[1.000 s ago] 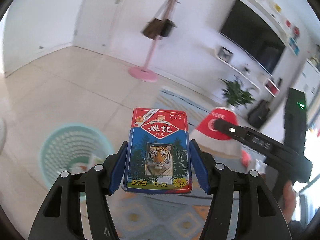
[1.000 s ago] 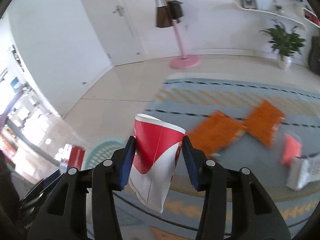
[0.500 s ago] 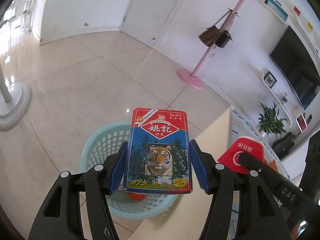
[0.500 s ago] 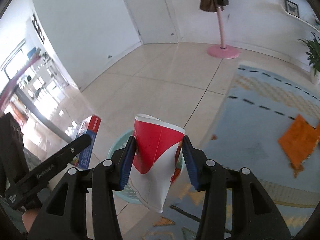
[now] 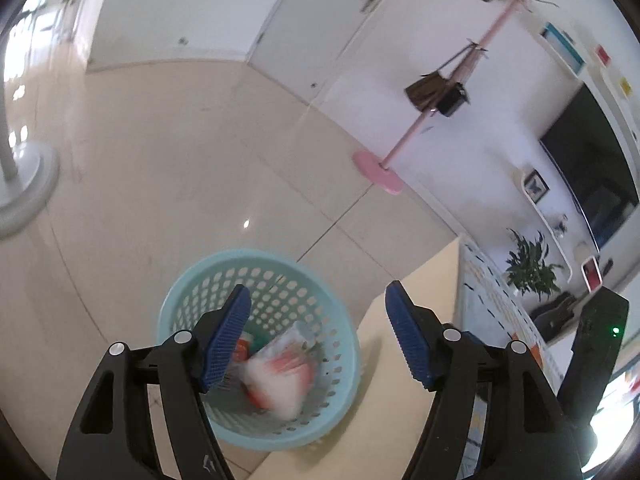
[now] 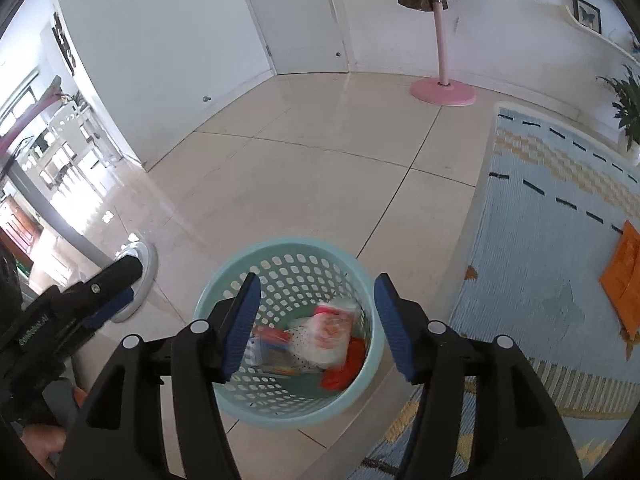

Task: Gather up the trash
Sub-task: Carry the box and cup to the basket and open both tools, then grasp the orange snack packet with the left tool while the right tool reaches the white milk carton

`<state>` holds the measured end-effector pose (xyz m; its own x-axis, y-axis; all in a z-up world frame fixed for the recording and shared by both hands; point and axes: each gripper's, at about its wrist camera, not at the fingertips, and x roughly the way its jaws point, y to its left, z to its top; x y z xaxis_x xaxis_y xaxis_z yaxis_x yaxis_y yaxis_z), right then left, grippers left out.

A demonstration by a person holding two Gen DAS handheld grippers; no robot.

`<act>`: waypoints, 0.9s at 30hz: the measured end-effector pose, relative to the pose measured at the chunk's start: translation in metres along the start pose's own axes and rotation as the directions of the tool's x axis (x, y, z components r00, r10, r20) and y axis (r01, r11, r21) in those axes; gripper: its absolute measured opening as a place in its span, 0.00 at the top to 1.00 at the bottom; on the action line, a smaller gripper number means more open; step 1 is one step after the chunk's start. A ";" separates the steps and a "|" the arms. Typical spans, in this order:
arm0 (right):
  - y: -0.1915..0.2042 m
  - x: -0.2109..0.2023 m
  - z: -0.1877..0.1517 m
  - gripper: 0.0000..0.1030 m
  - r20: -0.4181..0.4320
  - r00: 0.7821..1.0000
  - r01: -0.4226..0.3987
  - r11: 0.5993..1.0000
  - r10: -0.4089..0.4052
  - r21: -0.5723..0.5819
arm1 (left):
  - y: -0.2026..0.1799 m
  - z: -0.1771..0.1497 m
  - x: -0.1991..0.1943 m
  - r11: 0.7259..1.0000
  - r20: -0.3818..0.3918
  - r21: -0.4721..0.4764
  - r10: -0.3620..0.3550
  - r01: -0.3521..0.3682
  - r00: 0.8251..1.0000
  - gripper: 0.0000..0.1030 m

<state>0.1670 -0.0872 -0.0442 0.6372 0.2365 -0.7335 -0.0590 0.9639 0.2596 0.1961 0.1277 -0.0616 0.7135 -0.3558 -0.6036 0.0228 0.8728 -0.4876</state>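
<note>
Both grippers above a perforated teal basket (image 6: 224, 280) standing on a tiled floor (image 6: 304, 176) beside a patterned blue rug (image 6: 552, 240). Left gripper (image 5: 318, 336): jaws apart and opening, nothing between the 2 blue pads. Right gripper (image 6: 316, 322): jaws apart and opening, likewise empty. Basket contents: a heap of trash (image 6: 320, 340), blurred, comprising a pale plastic wrapper and red and orange pieces; single items cannot be told apart. Background: a pink coat stand (image 6: 442, 40) with 2 bags hung on it.
</note>
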 end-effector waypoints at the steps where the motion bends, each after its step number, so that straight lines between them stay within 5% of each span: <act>1: -0.001 -0.002 -0.002 0.46 0.002 1.000 -0.002 1.000 0.002 0.002 | -0.006 -0.001 -0.003 1.000 0.009 0.020 -0.003 0.003 1.000 0.35; 10: -0.011 -0.033 -0.009 0.46 0.034 0.999 -0.032 0.999 0.032 0.017 | -0.052 -0.008 -0.036 0.990 0.049 0.134 -0.041 0.034 0.998 0.35; 15: -0.029 -0.086 -0.010 0.46 0.107 0.994 -0.006 1.000 0.007 -0.007 | -0.106 -0.024 -0.072 0.971 0.076 0.215 -0.125 0.106 0.989 0.35; 20: -0.069 -0.149 -0.026 0.46 0.196 0.979 0.056 0.998 -0.057 0.010 | -0.155 -0.059 -0.078 0.939 0.040 0.296 -0.196 0.175 0.980 0.35; 27: -0.155 -0.205 -0.078 0.47 0.236 0.940 0.232 0.969 -0.246 0.086 | -0.206 -0.117 -0.042 0.881 -0.099 0.392 -0.245 0.264 0.964 0.35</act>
<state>-0.0147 -0.2751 0.0167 0.7947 -0.0431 -0.6055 0.1565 0.9783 0.1358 0.0793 -0.0764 -0.0094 0.6133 -0.5901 -0.5250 0.4829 0.8061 -0.3420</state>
